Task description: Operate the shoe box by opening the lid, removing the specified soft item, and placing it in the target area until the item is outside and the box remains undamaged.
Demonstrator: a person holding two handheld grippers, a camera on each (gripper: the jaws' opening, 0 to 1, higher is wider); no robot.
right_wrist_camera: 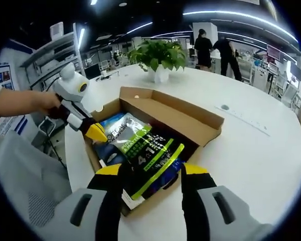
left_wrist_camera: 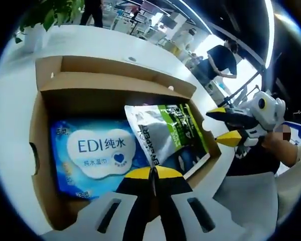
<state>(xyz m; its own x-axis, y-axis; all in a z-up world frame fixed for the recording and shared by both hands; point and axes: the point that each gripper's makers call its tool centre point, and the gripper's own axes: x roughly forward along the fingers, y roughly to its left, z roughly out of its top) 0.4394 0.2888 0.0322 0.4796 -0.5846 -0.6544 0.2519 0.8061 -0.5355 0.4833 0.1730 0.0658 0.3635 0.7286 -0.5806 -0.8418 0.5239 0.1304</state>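
1. The shoe box [right_wrist_camera: 183,118] sits open on the white bench [right_wrist_camera: 251,150], near the bench's edge, its lid folded back toward the potted plant [right_wrist_camera: 158,57].
2. Inside the box lies a blue pack of wet wipes [left_wrist_camera: 93,150], flat on the bottom.
3. A black-and-green soft pouch [right_wrist_camera: 148,155] rests tilted over the wipes, its silver-grey top end raised at the box's wall.
4. The left gripper [left_wrist_camera: 153,175] has its yellow-tipped jaws pressed together on the silver-grey edge of the pouch; the right gripper view shows the same tips [right_wrist_camera: 96,131] pinching that end of the pouch at the box's side wall.
5. The right gripper [right_wrist_camera: 153,173] hovers at the box's near end with its jaws apart, one on each side of the pouch's lower end; whether they touch it I cannot tell.
6. In the left gripper view the right gripper's spread jaws show beside the box's corner [left_wrist_camera: 231,128].
7. People [right_wrist_camera: 215,47] stand well apart, beyond the bench's far edge.
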